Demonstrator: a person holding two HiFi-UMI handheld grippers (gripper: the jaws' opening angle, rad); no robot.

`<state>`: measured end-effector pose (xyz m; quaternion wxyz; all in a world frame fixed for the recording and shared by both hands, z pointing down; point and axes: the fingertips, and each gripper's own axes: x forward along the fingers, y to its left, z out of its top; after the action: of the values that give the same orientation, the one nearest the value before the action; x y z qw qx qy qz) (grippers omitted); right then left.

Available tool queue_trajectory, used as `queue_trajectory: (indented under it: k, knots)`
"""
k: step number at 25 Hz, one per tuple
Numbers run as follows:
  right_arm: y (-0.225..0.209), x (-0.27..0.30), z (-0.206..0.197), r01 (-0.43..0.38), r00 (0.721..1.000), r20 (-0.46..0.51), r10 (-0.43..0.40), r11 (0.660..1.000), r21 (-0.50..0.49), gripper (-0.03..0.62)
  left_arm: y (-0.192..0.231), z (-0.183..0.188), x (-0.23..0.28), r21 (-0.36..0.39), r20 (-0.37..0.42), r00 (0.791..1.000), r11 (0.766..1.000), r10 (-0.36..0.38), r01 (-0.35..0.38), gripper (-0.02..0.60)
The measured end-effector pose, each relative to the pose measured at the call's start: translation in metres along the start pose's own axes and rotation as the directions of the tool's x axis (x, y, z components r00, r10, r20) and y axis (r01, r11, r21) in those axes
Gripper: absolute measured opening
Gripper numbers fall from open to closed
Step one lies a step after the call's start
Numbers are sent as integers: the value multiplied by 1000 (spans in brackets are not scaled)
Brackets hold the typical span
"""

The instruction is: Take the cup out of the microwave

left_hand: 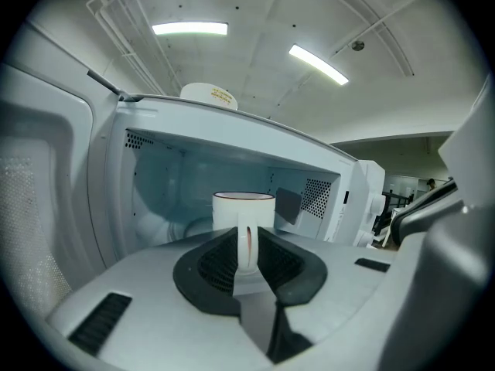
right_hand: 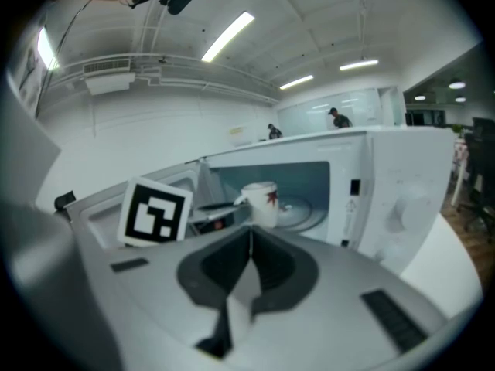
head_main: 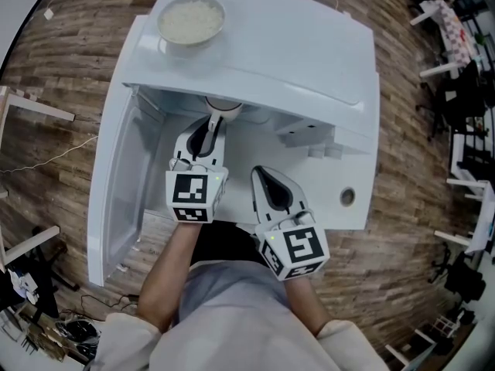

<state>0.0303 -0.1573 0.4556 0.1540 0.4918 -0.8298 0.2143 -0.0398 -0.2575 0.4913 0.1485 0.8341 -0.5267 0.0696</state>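
Observation:
A white cup (left_hand: 243,211) with a dark rim and a red star (right_hand: 261,203) is at the mouth of the open microwave (head_main: 309,60). My left gripper (left_hand: 246,252) is shut on the cup's handle, which stands upright between the two dark pads. In the head view the left gripper (head_main: 214,122) reaches into the cavity, and only the cup's rim (head_main: 223,105) shows under the microwave's top edge. My right gripper (head_main: 260,174) hovers in front of the opening, to the right of the left one. Its jaws (right_hand: 250,234) are shut with nothing between them.
The microwave door (head_main: 116,192) stands swung open to the left. A white bowl of rice (head_main: 192,20) sits on the microwave's top. The control panel with a knob (head_main: 347,197) is at the right. The glass turntable (right_hand: 298,207) lies behind the cup. Wooden floor surrounds the stand.

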Motion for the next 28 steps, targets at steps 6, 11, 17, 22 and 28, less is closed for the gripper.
queue_trajectory:
  k: [6, 11, 17, 22, 28]
  knots:
    - [4, -4, 6, -15, 1000, 17, 16, 1000, -3, 23, -3, 2, -9, -9, 7, 1000, 1000, 3, -3, 66]
    - [7, -9, 9, -27, 999, 32, 27, 1000, -10, 23, -6, 3, -18, 1, 6, 1000, 1000, 3, -3, 66]
    - [8, -17, 13, -30, 998, 50, 30, 999, -15, 23, -14, 2, -28, 10, 0, 1000, 1000, -1, 1, 66]
    - [8, -22, 16, -30, 997, 65, 31, 999, -19, 23, -18, 0, -36, 5, -3, 1000, 1000, -4, 4, 66]
    - [10, -29, 20, -31, 996, 82, 33, 999, -23, 23, -21, 0, -49, 1, -6, 1000, 1000, 4, -4, 66]
